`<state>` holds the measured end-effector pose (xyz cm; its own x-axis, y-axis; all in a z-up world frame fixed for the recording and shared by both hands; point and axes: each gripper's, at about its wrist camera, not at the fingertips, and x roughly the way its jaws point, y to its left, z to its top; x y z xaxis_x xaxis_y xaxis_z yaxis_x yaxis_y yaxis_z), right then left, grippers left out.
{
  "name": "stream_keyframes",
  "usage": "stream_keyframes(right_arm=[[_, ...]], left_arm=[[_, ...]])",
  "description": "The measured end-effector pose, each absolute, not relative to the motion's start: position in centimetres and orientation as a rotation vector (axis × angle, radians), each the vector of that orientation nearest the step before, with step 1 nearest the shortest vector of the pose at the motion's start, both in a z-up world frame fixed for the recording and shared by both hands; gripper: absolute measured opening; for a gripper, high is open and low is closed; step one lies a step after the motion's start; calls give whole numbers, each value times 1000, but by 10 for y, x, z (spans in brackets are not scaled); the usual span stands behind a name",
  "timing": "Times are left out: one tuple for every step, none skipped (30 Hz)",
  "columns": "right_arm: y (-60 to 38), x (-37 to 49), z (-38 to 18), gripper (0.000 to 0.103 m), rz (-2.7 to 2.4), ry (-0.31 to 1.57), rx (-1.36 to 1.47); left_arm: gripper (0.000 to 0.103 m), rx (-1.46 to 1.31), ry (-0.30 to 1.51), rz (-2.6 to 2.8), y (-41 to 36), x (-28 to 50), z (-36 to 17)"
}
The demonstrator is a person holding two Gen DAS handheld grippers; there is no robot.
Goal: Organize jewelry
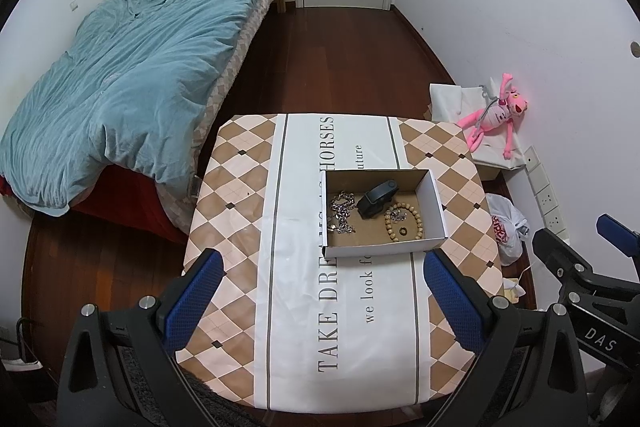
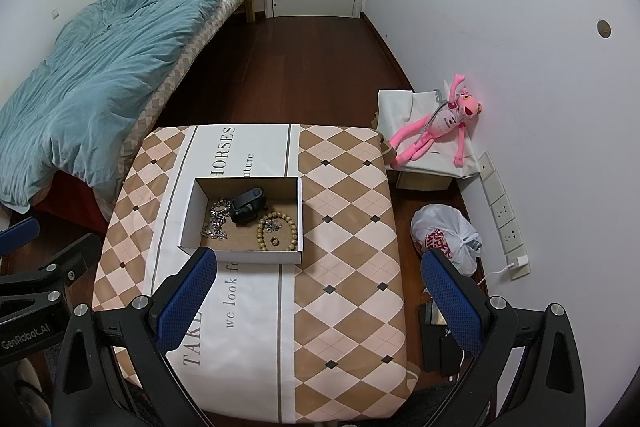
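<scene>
A shallow white cardboard box (image 1: 434, 201) (image 2: 188, 211) sits on the table. Inside lie a silver chain (image 1: 341, 213) (image 2: 216, 219), a black wristband (image 1: 376, 197) (image 2: 248, 207), a wooden bead bracelet (image 1: 404, 223) (image 2: 278, 229) and a small dark ring (image 1: 402, 231) (image 2: 274, 240). My left gripper (image 1: 322, 301) hangs open above the table's near half, short of the box, with nothing between its blue pads. My right gripper (image 2: 320, 301) is open too, its left pad close to the box's near corner. Each gripper shows at the other view's edge.
The table (image 1: 240, 227) (image 2: 348, 227) wears a diamond-patterned cloth with printed text. A bed with a blue duvet (image 1: 120, 87) lies left. A pink plush toy (image 2: 436, 127) on a covered box, a white plastic bag (image 2: 444, 239) and wall sockets (image 2: 506, 223) are right.
</scene>
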<state>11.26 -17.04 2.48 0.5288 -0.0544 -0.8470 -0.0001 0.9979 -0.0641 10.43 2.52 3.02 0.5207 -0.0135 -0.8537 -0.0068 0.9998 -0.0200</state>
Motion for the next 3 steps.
stream_keyframes(right_arm=[[-171,113,25,103,-33,1012,-58],[-171,113,25,103,-33,1012,-57],[-171,113,24,103,-34,1012,-56]], left_arm=[[102,-23,1019,-4,25,104,31],[102,-24,1016,-5,25,104,32],[102,-27,1017,-6,26,103,31]])
